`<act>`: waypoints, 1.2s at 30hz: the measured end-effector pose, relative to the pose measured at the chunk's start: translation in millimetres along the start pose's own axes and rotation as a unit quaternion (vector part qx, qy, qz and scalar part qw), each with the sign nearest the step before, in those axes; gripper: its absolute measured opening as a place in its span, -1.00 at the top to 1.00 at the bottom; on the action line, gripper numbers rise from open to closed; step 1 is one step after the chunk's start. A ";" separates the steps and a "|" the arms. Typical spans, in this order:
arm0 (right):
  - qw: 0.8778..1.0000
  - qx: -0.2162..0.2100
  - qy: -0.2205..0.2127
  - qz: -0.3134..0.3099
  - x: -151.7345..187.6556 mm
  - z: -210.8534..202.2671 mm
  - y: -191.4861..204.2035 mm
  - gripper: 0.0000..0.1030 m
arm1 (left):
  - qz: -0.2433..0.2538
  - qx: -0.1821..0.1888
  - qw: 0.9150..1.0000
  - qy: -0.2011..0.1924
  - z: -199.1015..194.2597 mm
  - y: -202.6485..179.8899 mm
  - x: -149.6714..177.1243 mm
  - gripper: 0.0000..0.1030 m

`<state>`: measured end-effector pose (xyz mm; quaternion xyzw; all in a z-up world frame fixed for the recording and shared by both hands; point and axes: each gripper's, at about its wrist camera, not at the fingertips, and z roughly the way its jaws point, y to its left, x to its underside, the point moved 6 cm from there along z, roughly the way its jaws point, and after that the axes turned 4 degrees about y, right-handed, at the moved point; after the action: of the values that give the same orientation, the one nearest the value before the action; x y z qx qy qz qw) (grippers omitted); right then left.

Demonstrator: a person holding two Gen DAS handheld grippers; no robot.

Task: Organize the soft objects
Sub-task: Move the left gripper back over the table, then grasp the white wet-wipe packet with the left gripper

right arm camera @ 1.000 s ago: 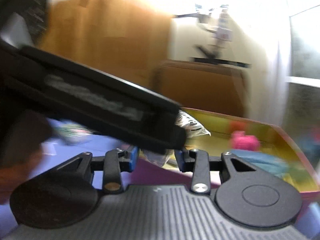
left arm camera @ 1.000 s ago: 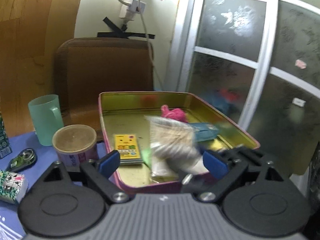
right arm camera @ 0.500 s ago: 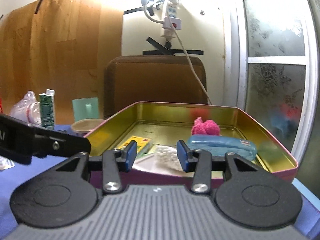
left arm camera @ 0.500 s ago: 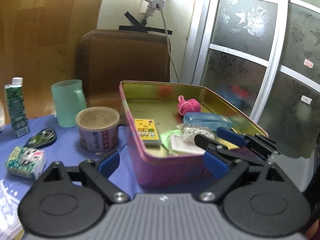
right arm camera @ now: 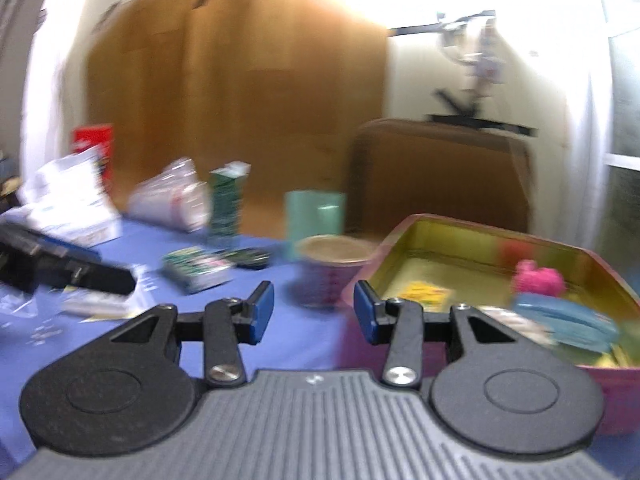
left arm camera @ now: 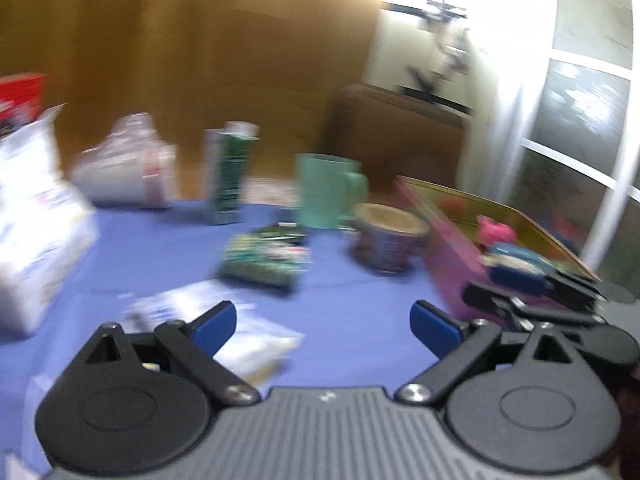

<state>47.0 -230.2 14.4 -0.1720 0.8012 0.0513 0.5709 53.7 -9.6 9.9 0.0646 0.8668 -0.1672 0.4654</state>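
Here both tools are released and empty: the left tool hovers over the blue tabletop, while the pink fluffy toy lies in the gold-lined pink tin tray ahead-right of the right tool.

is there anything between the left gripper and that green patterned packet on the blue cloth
Nothing visible. The left hand-held gripper is open and empty, and only bare blue cloth lies between it and the green packet.
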 end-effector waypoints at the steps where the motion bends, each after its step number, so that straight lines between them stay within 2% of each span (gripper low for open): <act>1: 1.000 -0.012 0.011 -0.006 -0.5 5.9 8.6 0.06 | -0.014 -0.012 1.000 -0.001 -0.9 13.1 1.1 -0.88; 5: 0.997 -0.061 0.052 -0.008 -3.4 25.4 36.2 0.05 | -0.071 -0.046 0.996 -0.009 -7.9 59.4 6.8 -0.88; 7: 0.993 -0.094 0.070 -0.001 -5.7 32.1 51.5 -0.02 | -0.100 -0.054 0.993 -0.010 -9.0 78.0 10.3 -0.88; 11: 0.987 -0.137 0.083 -0.023 -10.2 41.1 87.4 -0.27 | -0.186 -0.022 0.982 -0.011 -8.0 110.6 16.6 -0.84; 13: 0.984 -0.148 0.086 -0.042 -12.2 47.4 105.6 -0.44 | -0.209 -0.015 0.978 -0.019 -8.8 119.6 18.6 -0.84; 16: 0.979 -0.167 0.102 -0.053 -14.6 62.7 129.4 -0.59 | -0.220 -0.004 0.975 -0.023 -9.4 123.2 19.2 -0.84; 18: 0.975 -0.180 0.124 -0.052 -13.8 75.2 138.8 -0.60 | -0.215 -0.003 0.976 -0.024 -9.7 121.5 18.8 -0.84; 20: 0.971 -0.184 0.145 -0.048 -9.7 86.5 145.6 -0.59 | -0.207 -0.004 0.978 -0.024 -8.7 119.1 18.0 -0.84; 24: 0.969 -0.194 0.150 -0.031 -3.5 84.3 140.9 -0.42 | -0.196 -0.001 0.980 -0.023 -8.5 113.9 18.5 -0.86; 25: 0.968 -0.196 0.152 -0.028 -1.4 80.8 138.2 0.03 | -0.195 -0.001 0.981 -0.021 -8.0 113.7 18.6 -0.86; 28: 0.965 -0.210 0.159 0.000 3.2 68.5 122.2 0.05 | -0.193 -0.001 0.981 -0.017 -7.3 112.2 19.6 -0.86; 36: 0.965 -0.213 0.152 0.013 21.2 34.9 100.1 0.04 | -0.169 0.000 0.986 0.014 -3.6 95.8 22.9 -0.90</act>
<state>38.7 -131.5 -28.7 -0.2846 0.8515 0.2011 0.3918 63.7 80.3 -29.3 -0.0805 0.8716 -0.2423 0.4185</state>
